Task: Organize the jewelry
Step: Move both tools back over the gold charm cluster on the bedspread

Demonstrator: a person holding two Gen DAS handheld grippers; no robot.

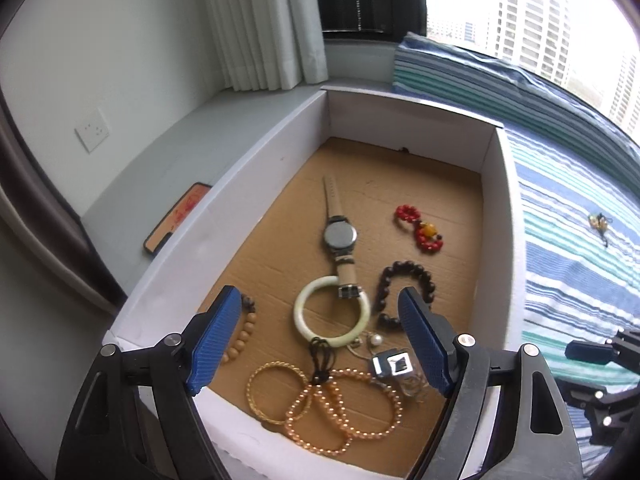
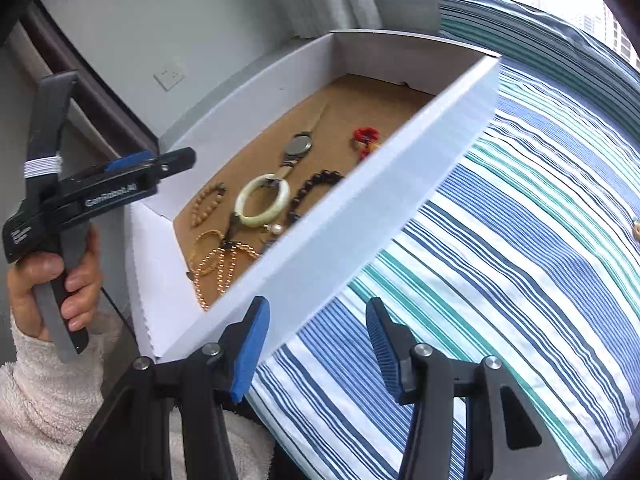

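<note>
A white cardboard box with a brown floor holds the jewelry: a watch, a pale jade bangle, a red bead bracelet, a dark bead bracelet, golden bead strands and a tan bead bracelet. My left gripper is open and empty above the box's near end. My right gripper is open and empty over the striped bedding, just outside the box's right wall. One small amber piece lies on the bedding; it also shows in the right wrist view.
The box sits on a striped blue, teal and white bed cover beside a grey window ledge. A phone in an orange case lies on the ledge. Curtains hang behind. The person's hand holds the left gripper.
</note>
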